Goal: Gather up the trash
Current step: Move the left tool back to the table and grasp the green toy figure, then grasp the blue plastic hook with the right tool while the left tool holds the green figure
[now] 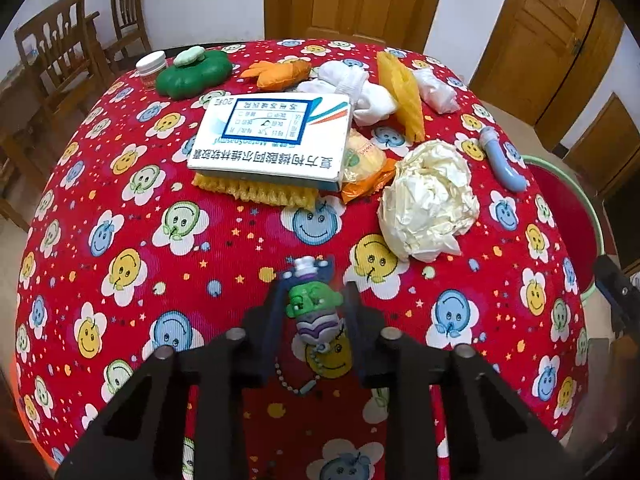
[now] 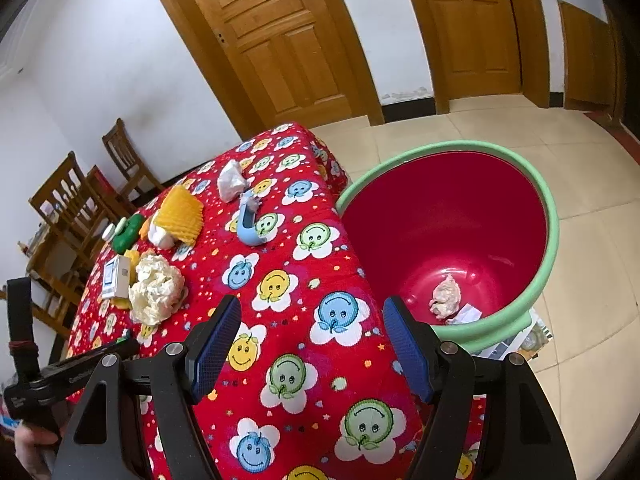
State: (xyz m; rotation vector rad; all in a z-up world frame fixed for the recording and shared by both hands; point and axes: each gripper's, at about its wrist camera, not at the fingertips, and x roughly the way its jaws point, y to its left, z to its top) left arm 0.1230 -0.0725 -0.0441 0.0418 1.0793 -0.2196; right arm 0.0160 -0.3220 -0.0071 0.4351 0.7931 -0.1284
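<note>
The left gripper (image 1: 314,300) is pitched steeply down at the near part of the red smiley-flower tablecloth (image 1: 168,268), its dark-blue jaws drawn in on either side of a small green-and-purple cartoon figure keychain (image 1: 316,308) with a ball chain trailing toward the camera. The pads seem to press its flanks, so I read it as clenched on the toy, though contact on the right side is hard to make out. To do this well, I would lift straight up and let the chain clear the cloth before swinging right.

The right gripper (image 2: 312,344) hangs released, jaws wide and holding nothing, over the table's right edge. Just beyond it on the floor stands the red plastic basin with a mint-green rim (image 2: 554,216), with a crumpled tissue (image 2: 446,296) already lying in it.

Farther across the table wait a big cream crumpled paper ball (image 1: 428,200), a white printed medicine box (image 1: 272,136) on yellow foam netting (image 1: 256,190), an orange snack wrapper (image 1: 366,178) and white tissue wads (image 1: 356,84). A curved pale-blue tube (image 1: 504,160) lies far right.
</note>
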